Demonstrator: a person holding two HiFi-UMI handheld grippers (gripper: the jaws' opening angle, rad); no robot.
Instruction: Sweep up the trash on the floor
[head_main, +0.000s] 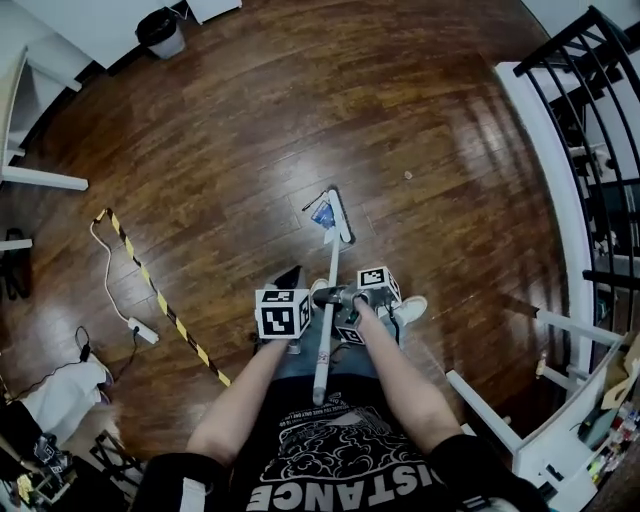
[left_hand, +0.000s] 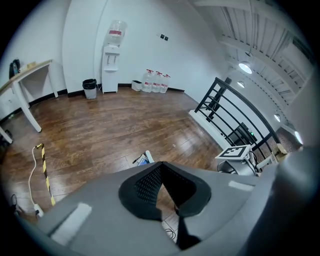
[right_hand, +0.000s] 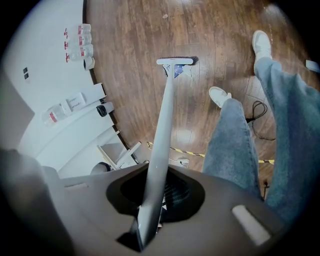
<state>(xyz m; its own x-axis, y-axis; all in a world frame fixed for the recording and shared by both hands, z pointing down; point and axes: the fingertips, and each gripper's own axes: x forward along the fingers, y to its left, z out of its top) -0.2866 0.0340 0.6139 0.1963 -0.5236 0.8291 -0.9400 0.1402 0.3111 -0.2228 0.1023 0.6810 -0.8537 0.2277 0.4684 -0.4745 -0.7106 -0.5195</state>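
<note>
Right now my right gripper (head_main: 348, 300) is pinching the pale broom handle (head_main: 327, 285). The handle slants down to the broom head (head_main: 341, 216), which sits near the middle of the wooden floor (head_main: 230, 130). A blue scrap of trash (head_main: 322, 214) lies against the head's left side. My left gripper (left_hand: 160, 167) has its jaws pressed together on nothing, just left of the handle.
</note>
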